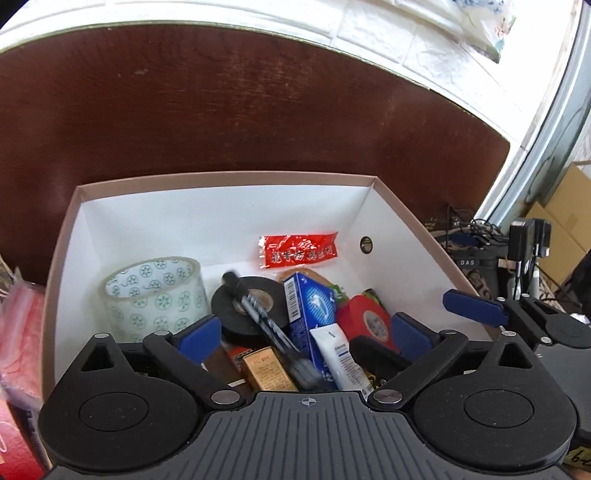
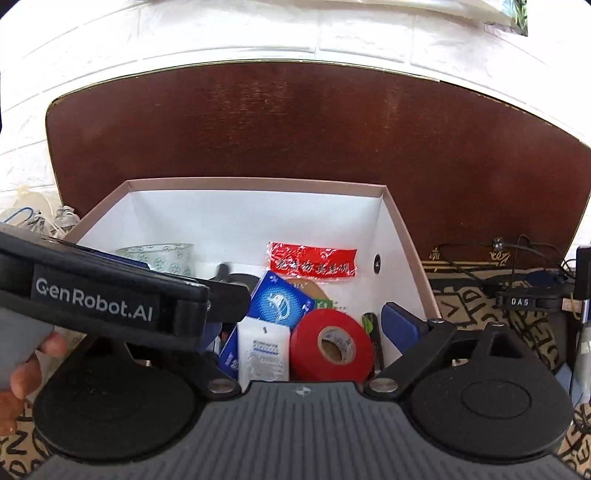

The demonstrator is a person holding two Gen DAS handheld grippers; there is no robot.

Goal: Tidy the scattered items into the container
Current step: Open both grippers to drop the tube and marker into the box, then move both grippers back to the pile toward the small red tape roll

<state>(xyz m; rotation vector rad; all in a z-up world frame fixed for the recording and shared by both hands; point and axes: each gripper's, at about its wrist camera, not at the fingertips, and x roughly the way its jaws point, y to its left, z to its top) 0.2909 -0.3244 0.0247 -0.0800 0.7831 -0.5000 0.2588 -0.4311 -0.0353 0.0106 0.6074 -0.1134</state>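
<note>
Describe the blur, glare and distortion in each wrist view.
Left wrist view: the pen is motion-smeared, fisheye bends the table's far edge, and the window side at right is blown out. Right wrist view: the red packet glints, the left gripper's body blocks the box's left side, and corners vignette black.

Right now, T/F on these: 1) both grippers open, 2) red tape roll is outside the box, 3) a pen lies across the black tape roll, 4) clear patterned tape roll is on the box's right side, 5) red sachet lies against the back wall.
1. Left gripper and right gripper are both open: true; neither grips anything.
2. Red tape roll is outside the box: false; it lies inside, near the front right.
3. A pen lies across the black tape roll: true.
4. Clear patterned tape roll is on the right side: false; it stands at the left wall.
5. Red sachet lies against the back wall: true.
</note>
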